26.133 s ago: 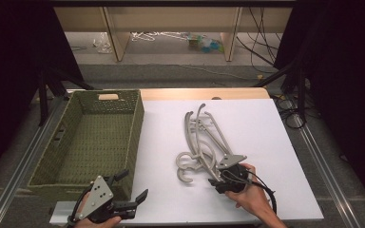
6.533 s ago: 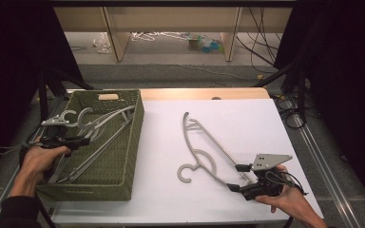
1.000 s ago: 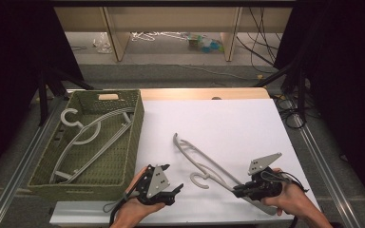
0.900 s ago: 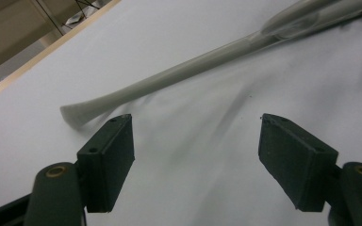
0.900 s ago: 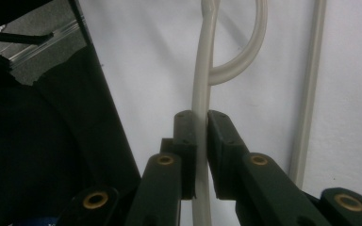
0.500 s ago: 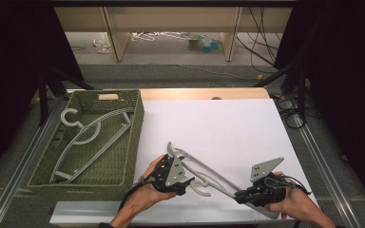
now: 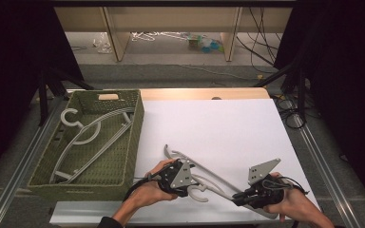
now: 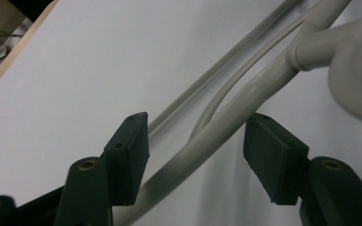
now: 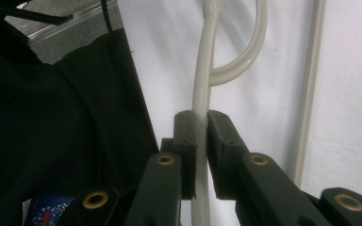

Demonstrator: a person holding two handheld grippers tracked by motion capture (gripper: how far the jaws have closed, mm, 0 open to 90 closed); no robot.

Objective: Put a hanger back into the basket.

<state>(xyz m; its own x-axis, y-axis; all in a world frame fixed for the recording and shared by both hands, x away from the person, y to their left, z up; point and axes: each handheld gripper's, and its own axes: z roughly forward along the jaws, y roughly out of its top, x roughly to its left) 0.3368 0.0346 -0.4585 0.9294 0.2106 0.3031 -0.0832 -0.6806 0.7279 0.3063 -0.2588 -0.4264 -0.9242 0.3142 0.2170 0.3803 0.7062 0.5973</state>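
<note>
The left gripper (image 7: 186,183) has slid in across the table from the basket (image 7: 132,142) side and its jaws have just been closing, with the hanger's (image 7: 214,172) arm now between the pads but not yet pinched. The right gripper (image 7: 240,197) stays clamped on the hanger's other arm, likely steadying it so the left can take hold. That leaves one hanger between the jaws on the white table (image 7: 228,123) and two hangers (image 7: 92,140) lying in the one basket.
</note>
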